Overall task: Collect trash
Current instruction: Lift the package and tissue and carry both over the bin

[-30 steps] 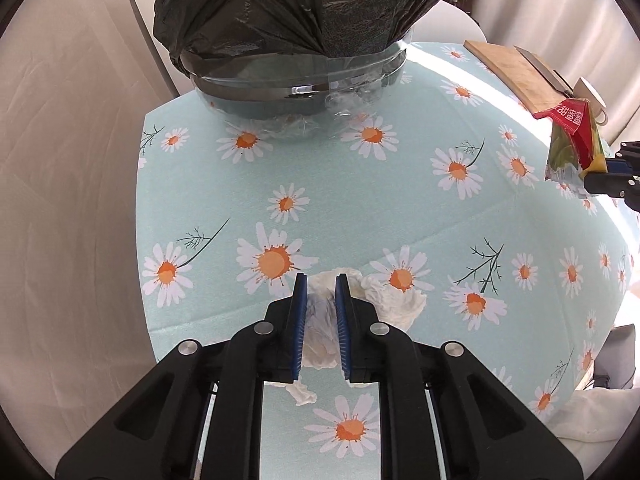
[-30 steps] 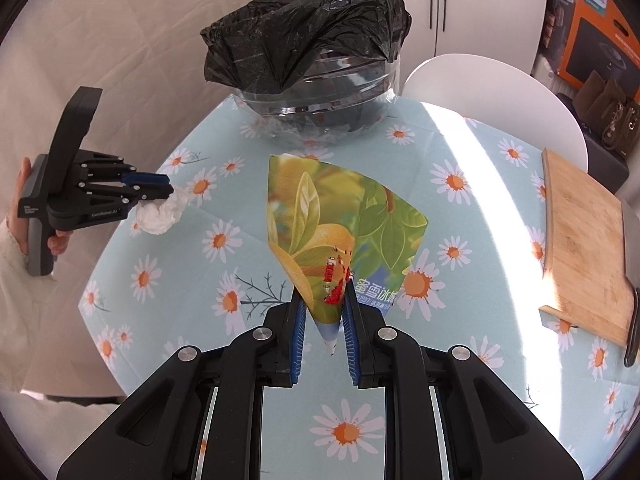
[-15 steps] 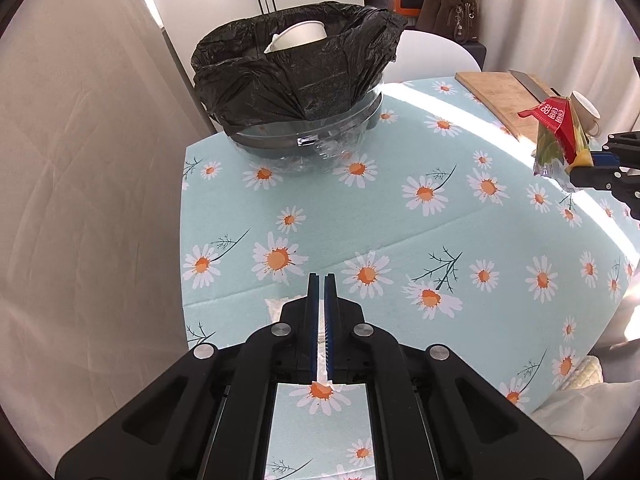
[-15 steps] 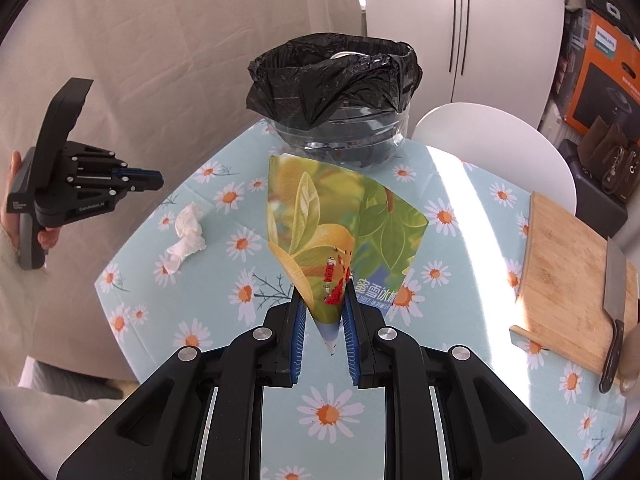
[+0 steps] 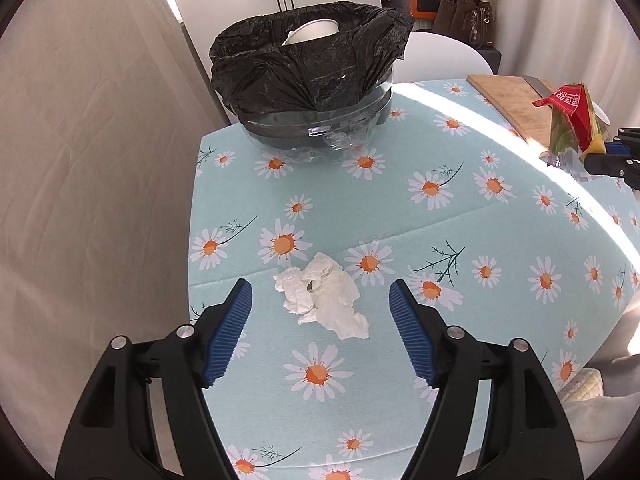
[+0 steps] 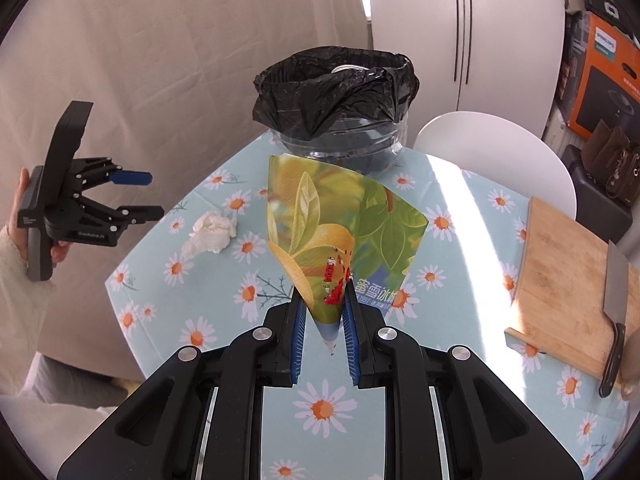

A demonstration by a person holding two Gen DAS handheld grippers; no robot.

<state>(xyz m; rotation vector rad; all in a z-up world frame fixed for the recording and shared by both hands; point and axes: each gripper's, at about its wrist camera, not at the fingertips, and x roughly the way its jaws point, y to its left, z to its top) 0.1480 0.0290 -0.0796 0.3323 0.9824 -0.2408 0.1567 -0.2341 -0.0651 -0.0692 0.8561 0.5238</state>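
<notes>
Your left gripper (image 5: pixel 320 292) hangs above the table (image 5: pixel 500 232), its jaws just opened wide; the crumpled tissue (image 5: pixel 322 294) lies flat on the cloth below the gap, untouched by either pad. Your right gripper (image 6: pixel 323 314) stands narrow, pinching the tip of the cone wrapper (image 6: pixel 340 236), which stands upright out of the jaws. The bin (image 5: pixel 316 92) with its black bag stands at the table's far edge, a white cup inside.
</notes>
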